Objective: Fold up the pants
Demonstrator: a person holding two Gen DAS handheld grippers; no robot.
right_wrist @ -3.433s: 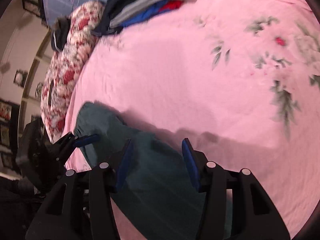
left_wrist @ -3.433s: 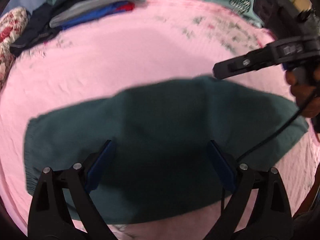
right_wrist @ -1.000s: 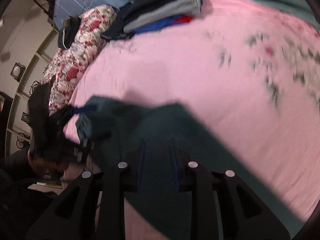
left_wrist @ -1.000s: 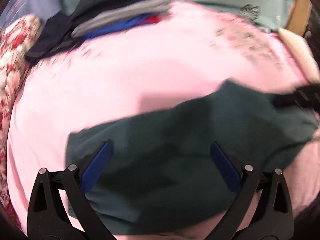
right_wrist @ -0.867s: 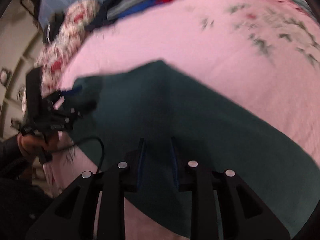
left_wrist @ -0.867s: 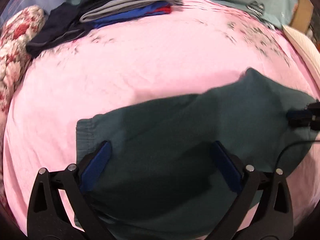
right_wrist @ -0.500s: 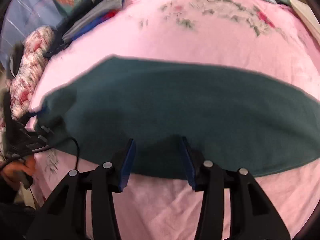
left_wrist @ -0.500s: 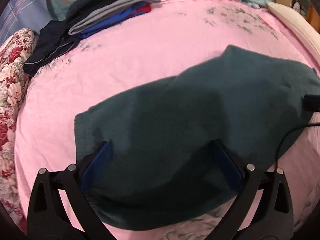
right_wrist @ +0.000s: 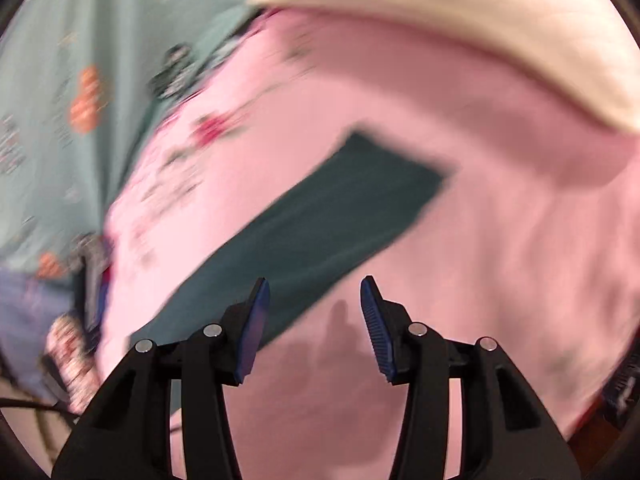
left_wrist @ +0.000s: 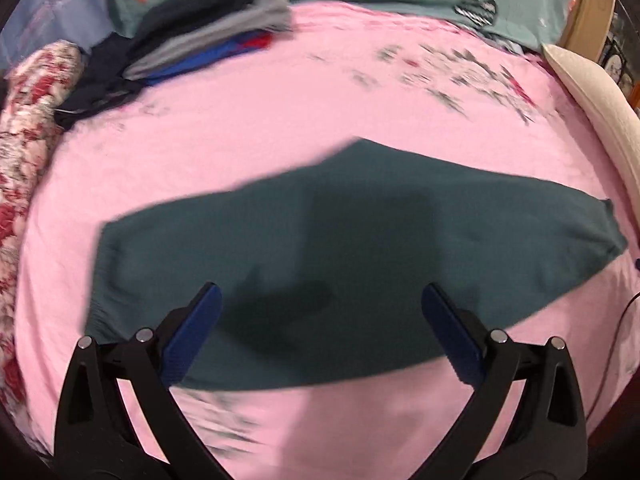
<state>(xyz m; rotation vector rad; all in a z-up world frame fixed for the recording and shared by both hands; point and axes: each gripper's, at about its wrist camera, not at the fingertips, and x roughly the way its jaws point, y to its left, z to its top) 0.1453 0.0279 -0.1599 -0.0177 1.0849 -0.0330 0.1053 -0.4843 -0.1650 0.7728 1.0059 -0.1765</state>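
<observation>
Now pants (left_wrist: 360, 272) lie flat on pink bed sheet (left_wrist: 280, 128), released. Right hand-held gripper (right_wrist: 314, 312) jaws just opened, empty, swung toward leg end; left hand-held gripper (left_wrist: 320, 320) wide, empty. Next fold pending.

Both tongs (left_wrist: 318, 312) (right_wrist: 314, 312) are black, with ribbed blue pads (left_wrist: 192, 332) and silver screws (right_wrist: 212, 330).

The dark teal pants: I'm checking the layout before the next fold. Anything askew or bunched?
The dark teal pants lie flat on the pink floral bedsheet; nothing stands out through the blur.
</observation>
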